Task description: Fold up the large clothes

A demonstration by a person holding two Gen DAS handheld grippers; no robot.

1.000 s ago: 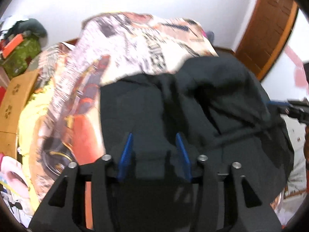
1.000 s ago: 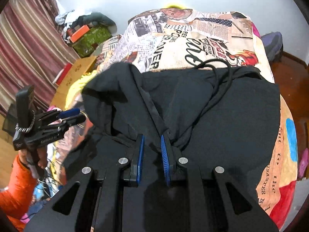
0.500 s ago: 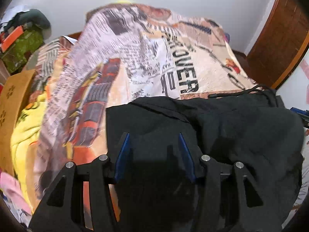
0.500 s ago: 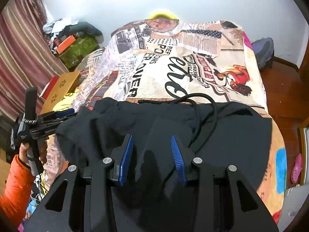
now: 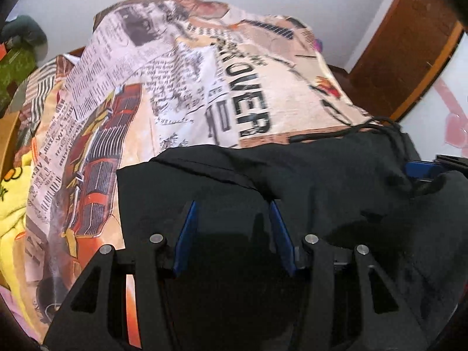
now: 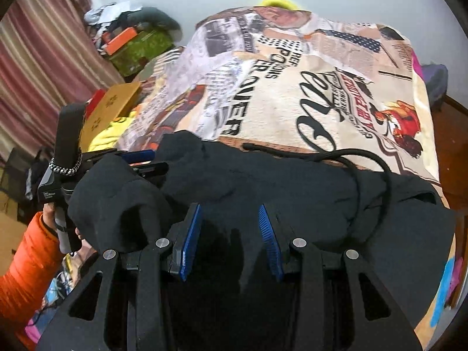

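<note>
**Black garment bunched on near end of bed; both claws parted above it**

My left claw [image 5: 232, 234] points down over the black garment [image 5: 321, 193]. Its blue pads [image 5: 187, 234] stand apart, with dark cloth lying below and between them. I cannot confirm that either pad presses on the fabric; I record this claw as parted and gripping nothing visible.

My right claw [image 6: 231, 237] is in like condition: blue pads separated, black cloth beneath the gap, no pinch seen. In the left wrist view a blue tip of it shows at the far right edge, just beside a raised fold of the garment.

The garment lies across the near end of the bed [image 6: 336, 93], in loose folds and not flat. Its far edge runs across the printed bedspread [image 5: 181, 93], which bears newspaper text and a red car. A black drawstring [image 6: 365, 169] loops from the garment's far edge out onto the bedspread and back over the cloth.

In the right wrist view, the left claw sits at left, partly draped by a hump of the black cloth, held by a hand with an orange sleeve [image 6: 26, 251].

Beyond the bed at far left: a striped curtain [image 6: 38, 58], a cardboard box [image 6: 111, 108] and a clutter heap with a green box [image 6: 140, 46]. A wooden door [image 5: 409, 49] stands at far right.
</note>
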